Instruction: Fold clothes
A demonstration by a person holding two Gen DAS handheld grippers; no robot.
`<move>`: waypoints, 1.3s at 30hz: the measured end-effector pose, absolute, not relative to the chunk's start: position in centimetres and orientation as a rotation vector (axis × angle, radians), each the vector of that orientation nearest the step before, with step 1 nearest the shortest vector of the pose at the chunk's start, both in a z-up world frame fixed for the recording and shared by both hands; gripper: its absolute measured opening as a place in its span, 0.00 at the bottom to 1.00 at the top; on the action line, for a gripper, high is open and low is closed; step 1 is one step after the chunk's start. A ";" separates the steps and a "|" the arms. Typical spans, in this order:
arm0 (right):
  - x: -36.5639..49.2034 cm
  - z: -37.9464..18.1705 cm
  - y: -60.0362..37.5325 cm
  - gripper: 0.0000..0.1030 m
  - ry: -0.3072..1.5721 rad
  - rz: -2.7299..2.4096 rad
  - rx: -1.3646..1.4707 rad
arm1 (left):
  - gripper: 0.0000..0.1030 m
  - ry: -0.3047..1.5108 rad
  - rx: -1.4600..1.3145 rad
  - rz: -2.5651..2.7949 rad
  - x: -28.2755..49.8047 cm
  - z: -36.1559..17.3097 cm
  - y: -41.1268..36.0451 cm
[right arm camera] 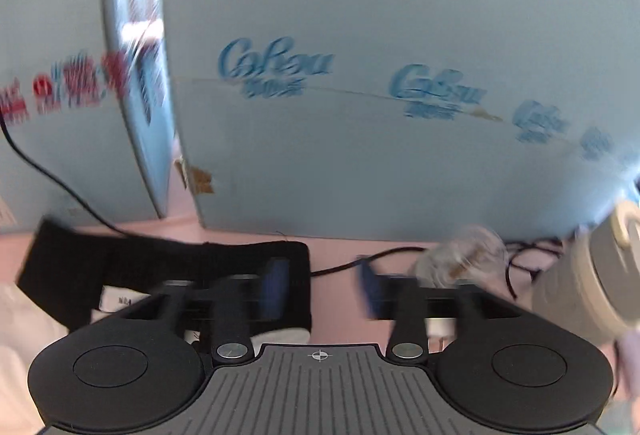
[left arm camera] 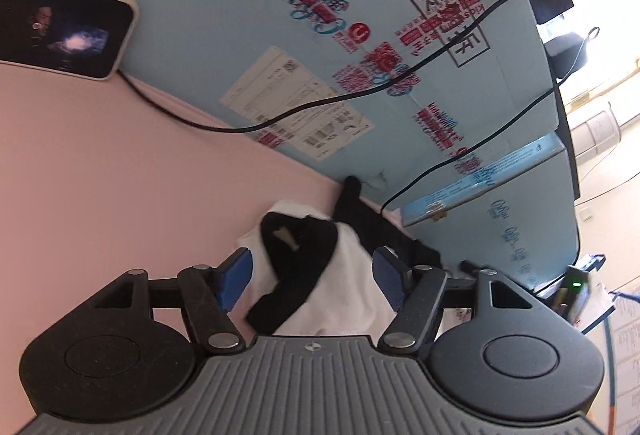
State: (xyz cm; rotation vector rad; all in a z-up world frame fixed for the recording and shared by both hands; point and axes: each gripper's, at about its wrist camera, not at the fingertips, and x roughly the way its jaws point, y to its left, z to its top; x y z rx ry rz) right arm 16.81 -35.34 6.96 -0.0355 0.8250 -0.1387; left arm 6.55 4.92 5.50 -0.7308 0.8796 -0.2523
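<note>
A black-and-white garment (left arm camera: 320, 271) lies bunched on the pink tabletop (left arm camera: 100, 163) at lower centre of the left wrist view, its black collar part curling across the white cloth. It sits between the spread blue pads of the left gripper (left arm camera: 313, 277); the jaws are released, and neither pad visibly presses on the fabric. A black sleeve (left arm camera: 352, 207) trails up toward the light blue cardboard box (left arm camera: 240, 15) that fills the upper frame. A black cable (left arm camera: 320, 103) runs across the box to a phone-like screen (left arm camera: 60, 27) at upper left.

In the right wrist view, which is blurred, a black stretch of the garment (right arm camera: 160, 267) with a white label lies at lower left on the pink surface. The right gripper (right arm camera: 320, 287) stands with its jaws apart; its left pad lies over the cloth's edge, with bare table between the pads. Blue boxes (right arm camera: 400, 135) stand behind, and a pale round object (right arm camera: 592, 275) shows at right.
</note>
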 end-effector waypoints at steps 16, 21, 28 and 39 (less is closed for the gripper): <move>-1.5 10.6 -35.3 0.51 1.050 0.204 0.123 | 0.69 1.118 -0.341 -0.378 -5.3 5.3 6.3; -9.8 9.8 -32.7 0.51 1.163 0.278 0.115 | 0.70 1.156 -0.288 -0.394 -9.0 4.4 6.9; -14.7 7.2 -30.3 0.51 1.204 0.200 0.127 | 0.70 1.122 -0.142 -0.488 -10.8 3.4 5.4; -15.5 4.7 -30.7 0.08 1.175 0.079 0.250 | 0.40 0.997 -0.145 -0.531 -10.2 2.4 3.0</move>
